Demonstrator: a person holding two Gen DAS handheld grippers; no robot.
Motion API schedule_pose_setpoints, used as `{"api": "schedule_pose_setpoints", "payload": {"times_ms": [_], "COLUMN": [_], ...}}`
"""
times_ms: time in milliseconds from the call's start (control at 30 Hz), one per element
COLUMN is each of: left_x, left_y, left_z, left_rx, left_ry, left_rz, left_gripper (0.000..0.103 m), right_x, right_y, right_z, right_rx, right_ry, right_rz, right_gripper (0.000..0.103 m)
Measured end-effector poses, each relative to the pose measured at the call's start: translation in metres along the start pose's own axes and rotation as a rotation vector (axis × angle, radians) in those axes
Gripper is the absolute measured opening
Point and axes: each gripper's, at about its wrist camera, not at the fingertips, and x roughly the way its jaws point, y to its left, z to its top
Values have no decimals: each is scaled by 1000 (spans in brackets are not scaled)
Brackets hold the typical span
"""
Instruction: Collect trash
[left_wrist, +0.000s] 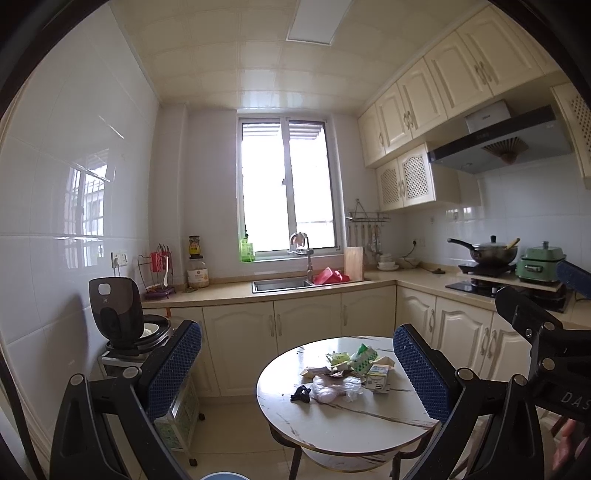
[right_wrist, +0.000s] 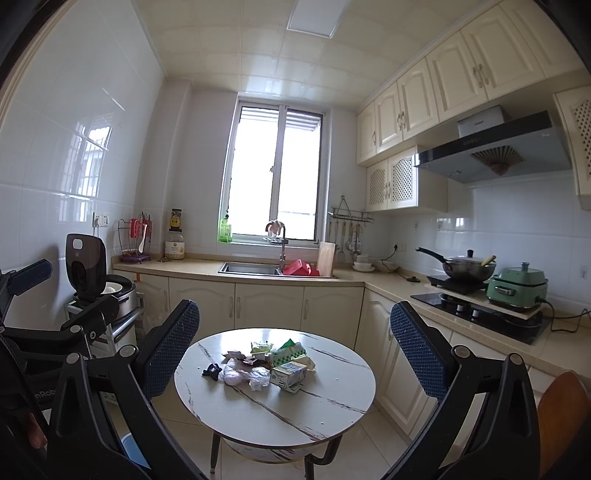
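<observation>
I hold both grippers, left (left_wrist: 295, 369) and right (right_wrist: 295, 347), spread wide and empty, short of the table (right_wrist: 258, 417), lining up on the trash (right_wrist: 266, 365) heaped mid-top.

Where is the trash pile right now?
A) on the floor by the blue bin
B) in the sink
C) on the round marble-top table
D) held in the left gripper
C: the trash pile lies on the round table; both grippers, left gripper and right gripper, are open and empty.

Crumpled trash pile (right_wrist: 264, 365) heaped on round table (right_wrist: 280, 413).
</observation>
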Motion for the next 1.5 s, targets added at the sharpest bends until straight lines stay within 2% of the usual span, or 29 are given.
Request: {"api": "schedule_pose_setpoints", "payload": {"times_ms": [267,400,600,933,1000,1233,1367,1433,1500], "left_x": [5,22,77,191,213,313,372,396,420], "left_y": [-2,-5,-14,6,9,5,3,4,8], "left_z": [-5,-8,-19,-38,-44,-87,-106,-114,-121], "left_rx": [3,9,46,-61,-63,-20,-3,-1,-4], "left_ry": [-1,-6,20,129,149,352,455,489,515], "left_rz": [0,-3,-9,4,-5,23,42,46,53], "left_gripper": [102,102,102,102,102,102,102,102,102], "right_x": [4,15,59,135,154,225,279,310,335], "right_y": [0,-1,-5,-38,-46,-57,-53,-50,-46], "right_z": [-2,-4,-18,-61,-73,-130,-166,-182,-192], "right_rx": [-2,-19,-16,56,72,108,129,138,163], "right_ry": [4,1,34,140,172,344,466,536,571], "right_rz": [-2,-12,-12,-53,-64,-51,-4,6,34], "right_gripper": [103,103,103,103,103,103,103,103,103]}}
